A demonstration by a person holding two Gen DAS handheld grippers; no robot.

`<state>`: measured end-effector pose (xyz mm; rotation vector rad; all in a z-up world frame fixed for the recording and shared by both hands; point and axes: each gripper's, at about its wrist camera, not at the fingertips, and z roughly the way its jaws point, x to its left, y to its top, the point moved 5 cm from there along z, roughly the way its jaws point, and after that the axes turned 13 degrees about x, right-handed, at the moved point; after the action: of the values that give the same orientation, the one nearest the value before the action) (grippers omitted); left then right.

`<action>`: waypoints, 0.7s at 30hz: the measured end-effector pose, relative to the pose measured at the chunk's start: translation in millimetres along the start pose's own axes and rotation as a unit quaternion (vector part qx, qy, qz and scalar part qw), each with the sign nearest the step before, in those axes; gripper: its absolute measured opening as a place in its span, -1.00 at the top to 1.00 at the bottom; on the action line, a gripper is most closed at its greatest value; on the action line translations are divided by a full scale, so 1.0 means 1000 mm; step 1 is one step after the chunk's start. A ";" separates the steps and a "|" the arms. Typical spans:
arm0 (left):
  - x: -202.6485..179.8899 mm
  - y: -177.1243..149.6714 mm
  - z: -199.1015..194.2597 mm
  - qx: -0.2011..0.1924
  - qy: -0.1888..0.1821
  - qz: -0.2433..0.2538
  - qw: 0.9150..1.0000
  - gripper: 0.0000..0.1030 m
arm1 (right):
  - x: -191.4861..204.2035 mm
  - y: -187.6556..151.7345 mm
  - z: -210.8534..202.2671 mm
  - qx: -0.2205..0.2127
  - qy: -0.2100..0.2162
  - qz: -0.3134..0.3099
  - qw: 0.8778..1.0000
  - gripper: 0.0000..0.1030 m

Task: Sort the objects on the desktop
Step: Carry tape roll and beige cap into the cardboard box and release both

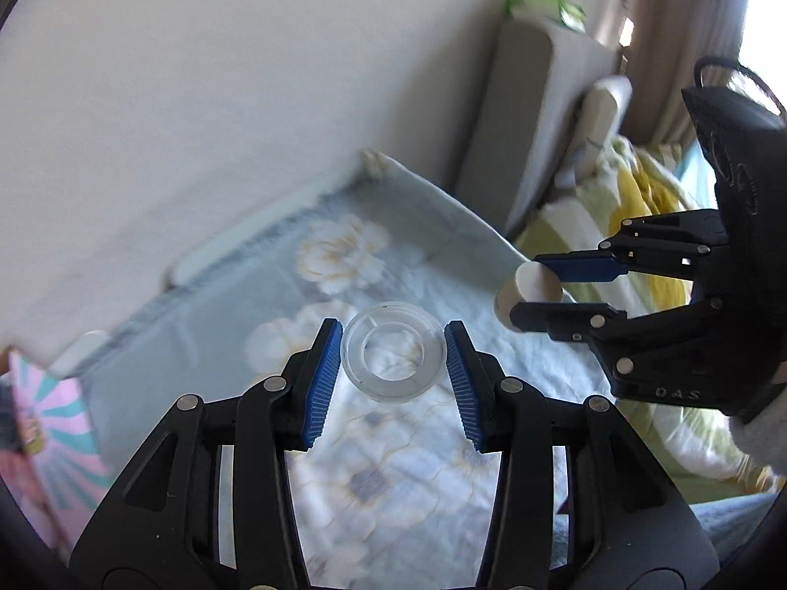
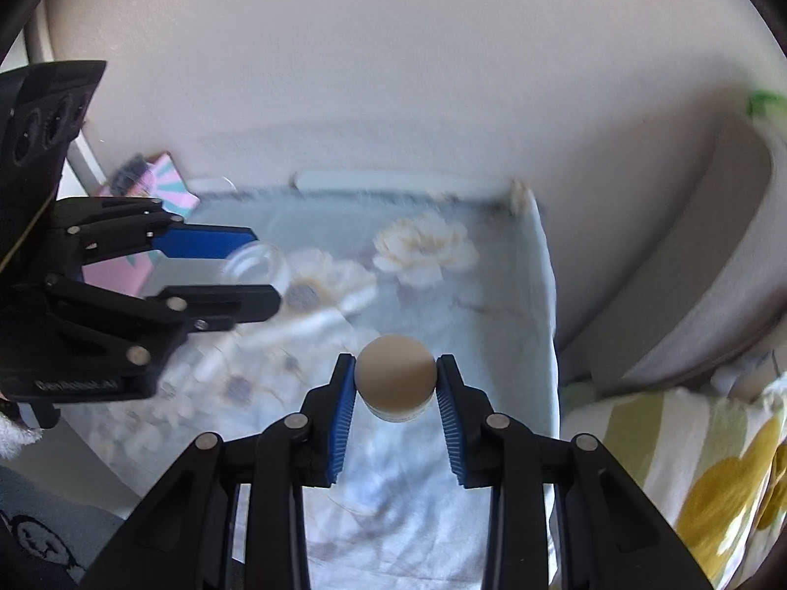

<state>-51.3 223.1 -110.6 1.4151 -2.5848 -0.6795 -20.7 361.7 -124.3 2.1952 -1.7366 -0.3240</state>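
**Both grippers lifted, each with a small container between its pads**

We see a clear round jar point(image 1: 393, 356) sitting squarely between the blue ribbed pads point(image 1: 322, 383) of the left gripper point(image 1: 393, 359), both pads pressed against its sides. It is a squat, see-through plastic piece with a thick outer wall and a smaller ring inside it, and the flowered cloth shows through its middle. From the right wrist view the same jar point(image 2: 256, 265) appears as a glassy blur between the left gripper's fingers point(image 2: 256, 270).

The right gripper point(image 2: 396, 383) clamps a cream-coloured round container point(image 2: 396, 376). It has a smooth, matte, domed top and a short paler band below, and the ribbed blue pads point(image 2: 347, 408) bear on its left and right sides. In the left wrist view this container point(image 1: 529, 290) looks like a stubby cylinder with a flat pale end, pinched between one blue finger and one black finger of the right gripper point(image 1: 536, 290), which reaches in from the right.

Both held things hang above a table covered with a pale blue cloth point(image 1: 393, 467) printed with cream and grey blossoms, soft and slightly creased. A plain off-white wall point(image 1: 221, 73) stands at the far side. A pink box with teal rays point(image 1: 49, 423) lies at the far left. To the right are a grey upholstered cushion point(image 1: 531, 113) and a striped fabric with yellow patches point(image 2: 713, 467).
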 end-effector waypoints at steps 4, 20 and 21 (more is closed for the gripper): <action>0.032 -0.010 -0.041 -0.016 0.022 -0.038 0.999 0.23 | 0.022 0.028 -0.015 -0.014 0.009 -0.028 0.999 0.41; 0.184 -0.136 -0.162 -0.060 0.147 -0.260 0.953 0.23 | 0.201 0.132 -0.021 -0.040 0.096 -0.236 0.966 0.41; 0.191 -0.148 -0.167 -0.059 0.153 -0.275 0.948 0.23 | 0.213 0.134 -0.019 -0.039 0.104 -0.246 0.963 0.41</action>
<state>8.3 -57.5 -47.1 2.0308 -1.8885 -0.5968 -84.4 129.3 -50.2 2.4770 -1.0372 -0.2573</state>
